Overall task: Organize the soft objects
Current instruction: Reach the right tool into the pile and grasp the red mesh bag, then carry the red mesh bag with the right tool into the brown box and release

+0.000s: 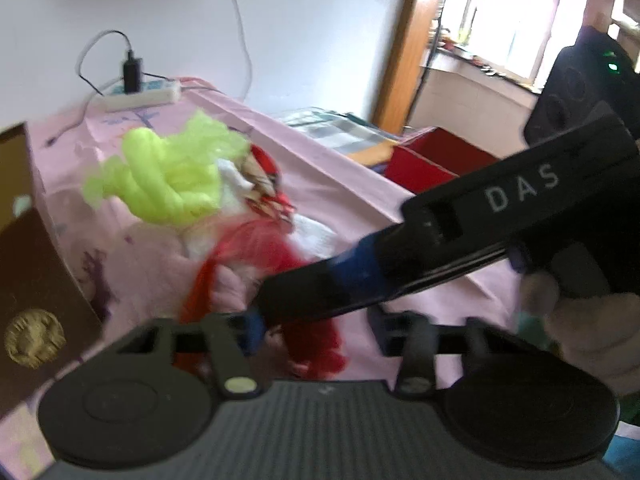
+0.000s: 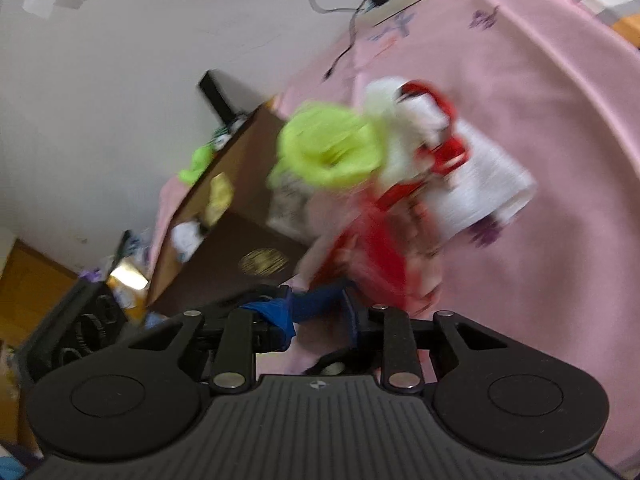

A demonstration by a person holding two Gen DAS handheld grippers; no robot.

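A pile of soft things lies on the pink cloth [image 1: 328, 196]: a knotted neon-green mesh piece [image 1: 168, 176], white cloth [image 1: 316, 236] and a red fluffy piece [image 1: 276, 256]. The pile shows blurred in the right wrist view, green [image 2: 332, 152], red [image 2: 380, 252], white towel [image 2: 480, 188]. My left gripper [image 1: 316, 336] sits low over the red piece with fingers apart. My right gripper [image 1: 280, 304] reaches in from the right, its blue-taped fingers [image 1: 356, 276] at the red piece. In its own view the right gripper [image 2: 320, 312] is blurred and its grip is unclear.
A brown box [image 1: 36, 280] with a gold emblem stands left of the pile; it holds soft items [image 2: 216, 196]. A white power strip [image 1: 140, 98] with a charger lies at the back. A red box [image 1: 432, 160] sits beyond the table edge.
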